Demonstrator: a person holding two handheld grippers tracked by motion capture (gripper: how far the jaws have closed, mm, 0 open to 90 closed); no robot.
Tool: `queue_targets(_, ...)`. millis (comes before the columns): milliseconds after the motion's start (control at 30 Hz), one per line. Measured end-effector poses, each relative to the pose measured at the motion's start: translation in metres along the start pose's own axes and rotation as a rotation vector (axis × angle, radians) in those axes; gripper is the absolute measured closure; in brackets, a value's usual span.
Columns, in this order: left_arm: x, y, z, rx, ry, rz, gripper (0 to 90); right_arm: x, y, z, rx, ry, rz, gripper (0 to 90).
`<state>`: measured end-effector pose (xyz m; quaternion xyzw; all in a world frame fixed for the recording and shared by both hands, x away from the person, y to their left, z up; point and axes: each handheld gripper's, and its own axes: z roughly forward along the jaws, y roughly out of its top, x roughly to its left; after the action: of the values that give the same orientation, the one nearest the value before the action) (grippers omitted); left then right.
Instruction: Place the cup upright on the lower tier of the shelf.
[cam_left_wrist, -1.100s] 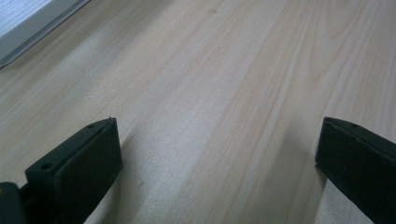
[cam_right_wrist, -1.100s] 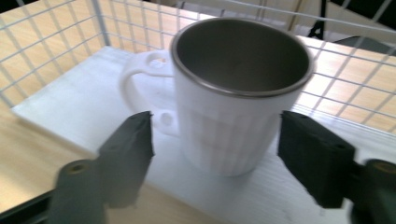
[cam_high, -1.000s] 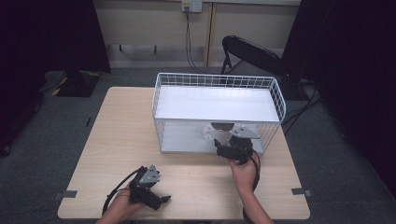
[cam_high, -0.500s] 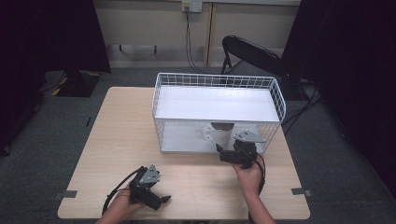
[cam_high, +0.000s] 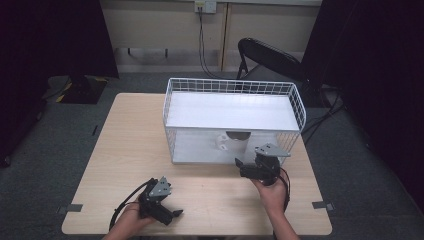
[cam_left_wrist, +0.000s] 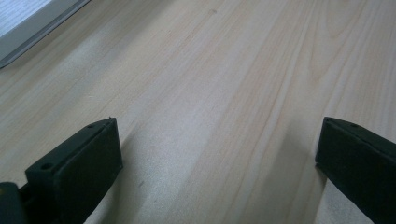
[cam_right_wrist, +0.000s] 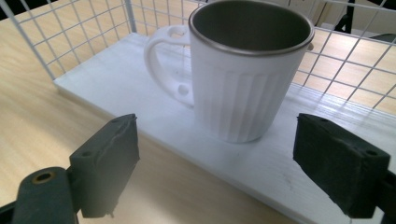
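Note:
A white ribbed mug (cam_high: 234, 140) (cam_right_wrist: 247, 84) with a metal-lined inside stands upright on the white base board (cam_right_wrist: 140, 93) of a white wire rack (cam_high: 230, 81), near its front edge, handle to the left. My right gripper (cam_high: 252, 161) (cam_right_wrist: 229, 172) is open just in front of the rack. Its jaws stand wide apart, short of the mug, and touch nothing. My left gripper (cam_high: 167, 207) (cam_left_wrist: 219, 163) rests low over the bare wooden table (cam_high: 125, 140) at the front left, open, with only wood grain between its jaws.
The rack takes up the table's far middle and right, and wire mesh (cam_right_wrist: 79, 32) stands behind and beside the mug. A black chair (cam_high: 270, 55) stands behind the table. Tape marks (cam_high: 320, 205) sit near the front corners.
My right gripper has drawn back from the rack toward the table's front edge; the mug stays on the board. My left gripper has not moved.

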<state>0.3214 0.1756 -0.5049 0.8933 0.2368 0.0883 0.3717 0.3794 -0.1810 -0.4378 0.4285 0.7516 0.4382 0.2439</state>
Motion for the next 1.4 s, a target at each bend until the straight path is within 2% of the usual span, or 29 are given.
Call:
queue_targets(133,0.0,0.0,0.0,-0.001,0.0,0.0,0.0,0.001,-0.004,-0.005,0.004,0.023,-0.004,13.5)
queue_targets(200,0.0,0.0,0.0,-0.001,0.0,0.0,0.0,0.002,-0.006,-0.008,0.017,0.05,-0.019,13.5)
queue_targets(533,0.0,0.0,0.0,-0.001,0.001,0.0,0.0,-0.003,-0.016,-0.02,0.041,0.067,-0.072,13.5)
queue_targets(700,0.0,0.0,0.0,-0.001,0.0,0.0,0.0,-0.008,-0.024,-0.027,0.045,0.076,-0.053,13.6)
queue_targets(1067,0.0,0.0,0.0,0.0,0.0,0.0,0.0,-0.018,-0.038,-0.042,0.055,0.088,-0.051,13.7)
queue_targets(1167,0.0,0.0,0.0,0.0,0.001,0.0,0.0,-0.02,-0.043,-0.045,0.06,0.086,-0.071,13.7)
queue_targets(1400,0.0,0.0,0.0,-0.001,0.001,0.0,0.0,-0.029,-0.052,-0.053,0.077,0.097,-0.062,13.6)
